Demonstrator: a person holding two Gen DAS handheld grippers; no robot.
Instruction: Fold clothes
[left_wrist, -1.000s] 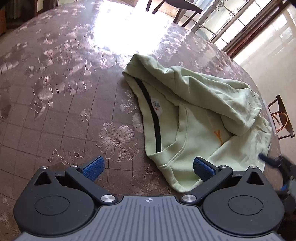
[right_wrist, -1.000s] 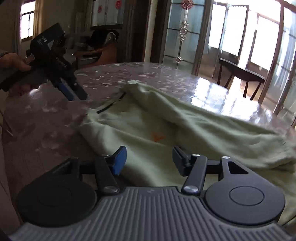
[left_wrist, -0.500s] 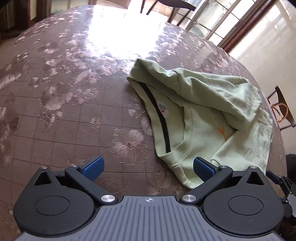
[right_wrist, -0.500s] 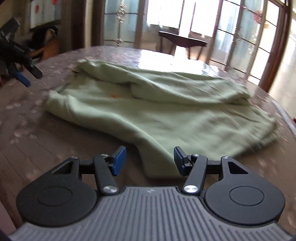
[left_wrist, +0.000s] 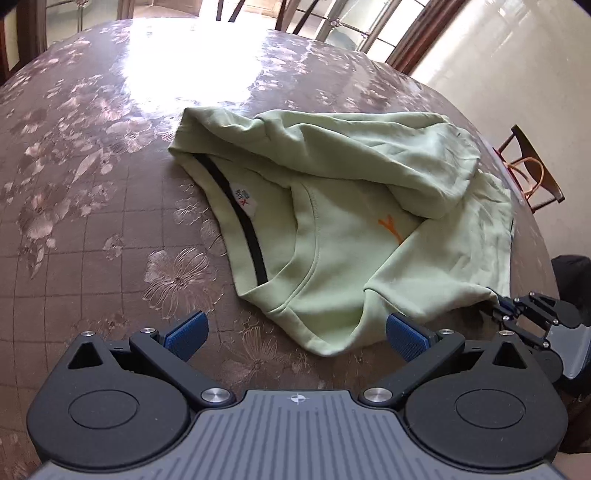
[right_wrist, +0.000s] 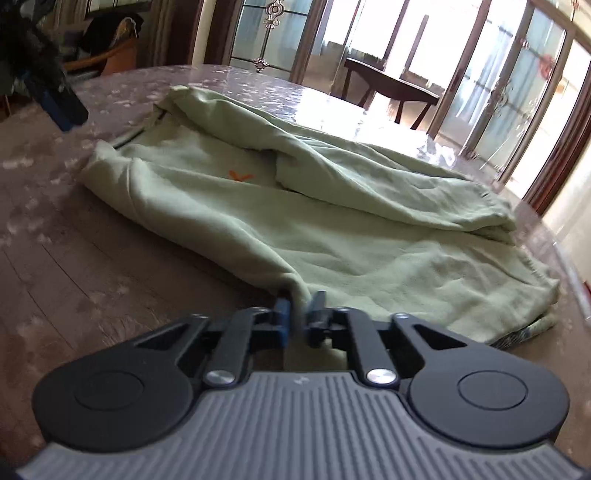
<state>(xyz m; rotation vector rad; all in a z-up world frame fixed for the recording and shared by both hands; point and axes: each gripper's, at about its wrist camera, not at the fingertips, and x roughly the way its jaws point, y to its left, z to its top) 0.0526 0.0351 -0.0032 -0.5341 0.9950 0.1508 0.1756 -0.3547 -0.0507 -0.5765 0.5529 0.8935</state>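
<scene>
Right gripper pinches the sweatshirt corner; left gripper gapes empty beside its collar.
Pull hard and your thin pinch could slip.

Right gripper now clamped on near corner of green garment; earlier stood open.
</scene>
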